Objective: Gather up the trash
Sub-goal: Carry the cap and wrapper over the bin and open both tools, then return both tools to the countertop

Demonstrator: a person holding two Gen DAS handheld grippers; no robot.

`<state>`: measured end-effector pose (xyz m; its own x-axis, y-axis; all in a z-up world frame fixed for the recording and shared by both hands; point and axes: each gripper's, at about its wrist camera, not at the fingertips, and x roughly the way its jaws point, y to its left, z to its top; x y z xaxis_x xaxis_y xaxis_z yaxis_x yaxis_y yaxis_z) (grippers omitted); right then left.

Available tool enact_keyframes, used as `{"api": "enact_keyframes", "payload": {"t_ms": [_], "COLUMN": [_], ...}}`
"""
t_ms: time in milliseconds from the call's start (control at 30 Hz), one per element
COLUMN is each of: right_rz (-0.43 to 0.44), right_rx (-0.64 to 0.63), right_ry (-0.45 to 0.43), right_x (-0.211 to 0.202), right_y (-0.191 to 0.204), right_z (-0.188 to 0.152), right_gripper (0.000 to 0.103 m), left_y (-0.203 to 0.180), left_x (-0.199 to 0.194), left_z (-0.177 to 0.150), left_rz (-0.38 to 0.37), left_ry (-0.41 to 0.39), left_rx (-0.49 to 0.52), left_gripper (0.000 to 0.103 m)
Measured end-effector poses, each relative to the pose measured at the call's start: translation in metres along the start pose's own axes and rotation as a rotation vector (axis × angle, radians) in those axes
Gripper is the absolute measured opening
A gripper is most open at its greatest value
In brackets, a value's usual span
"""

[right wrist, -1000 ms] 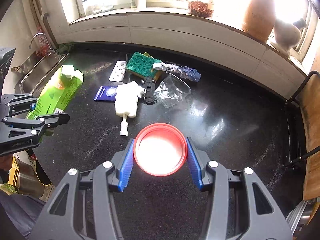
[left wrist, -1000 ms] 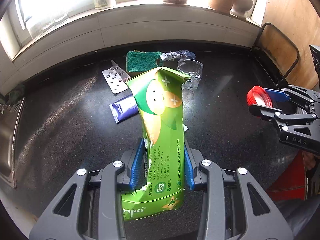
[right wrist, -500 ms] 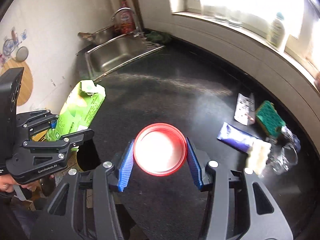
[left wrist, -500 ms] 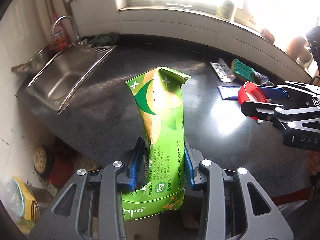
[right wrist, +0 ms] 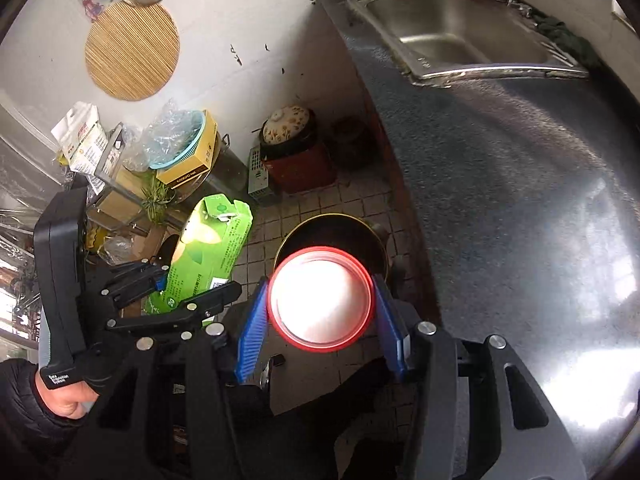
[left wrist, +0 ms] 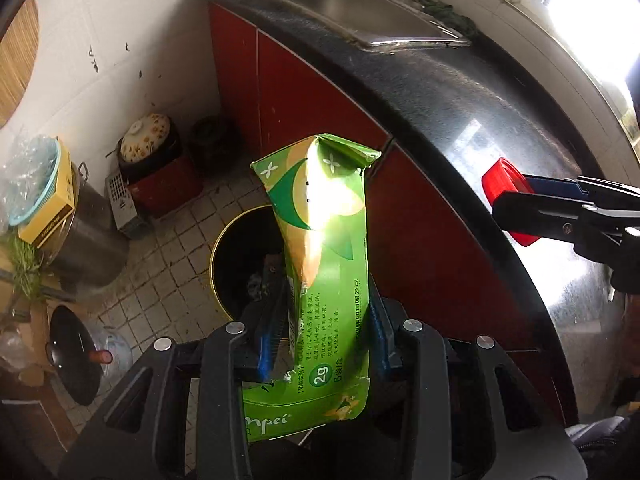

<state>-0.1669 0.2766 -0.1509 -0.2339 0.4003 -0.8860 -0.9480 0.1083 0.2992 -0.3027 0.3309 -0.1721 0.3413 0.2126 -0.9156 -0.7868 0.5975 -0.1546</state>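
My left gripper (left wrist: 324, 320) is shut on a crumpled green carton (left wrist: 324, 248), held upright above a round black trash bin (left wrist: 244, 256) on the tiled floor. The carton also shows in the right wrist view (right wrist: 204, 256), in the left gripper (right wrist: 188, 284). My right gripper (right wrist: 320, 320) is shut on a red plastic lid (right wrist: 322, 298), held just over the same bin (right wrist: 340, 232) by the counter's edge. The lid (left wrist: 504, 184) and right gripper (left wrist: 520, 200) show at the right of the left wrist view.
A black counter (right wrist: 520, 184) with a steel sink (right wrist: 452, 36) runs along the right, red cabinet doors (left wrist: 304, 92) below it. A metal pot (left wrist: 84, 236), a ceramic lidded pot (right wrist: 290, 128), boxes and a black pan (left wrist: 76, 360) crowd the floor on the left.
Both grippers have swung left off the counter and down toward the floor bin, still holding the carton and the lid. The trash left on the counter has gone out of view.
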Motion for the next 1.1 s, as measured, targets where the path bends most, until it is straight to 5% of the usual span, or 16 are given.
{"api": "enact_keyframes", "payload": {"t_ms": [300, 333, 433, 533, 833, 1100], "right_rz": [-0.011, -0.006, 0.012, 0.014, -0.031, -0.282], "right_rx": [-0.053, -0.053, -0.042, -0.031, 0.049, 0.236], "right_ry": [0.118, 0.128, 0.15, 0.138, 0.045, -0.168], "right_x": [0.094, 0.1, 0.112, 0.108, 0.038, -0.108], "right_y": [0.018, 0.017, 0.014, 0.01, -0.028, -0.108], "right_z": [0.035, 0.038, 0.045, 0.047, 0.024, -0.05], "right_gripper": [0.05, 0.051, 0.073, 0.076, 0.081, 0.087], "left_y": [0.048, 0.051, 0.061, 0.065, 0.028, -0.113], "left_x": [0.056, 0.059, 0.063, 0.061, 0.039, 0.006], "left_z": [-0.001, 0.0, 0.002, 0.003, 0.018, 0.048], "left_rz": [-0.018, -0.015, 0.0, -0.001, 0.02, -0.078], "left_ry": [0.043, 0.041, 0.037, 0.03, 0.004, -0.079], "left_rx": [-0.072, -0.074, -0.097, -0.108, -0.004, 0.315], "left_gripper": [0.037, 0.041, 0.075, 0.075, 0.084, 0.093]}}
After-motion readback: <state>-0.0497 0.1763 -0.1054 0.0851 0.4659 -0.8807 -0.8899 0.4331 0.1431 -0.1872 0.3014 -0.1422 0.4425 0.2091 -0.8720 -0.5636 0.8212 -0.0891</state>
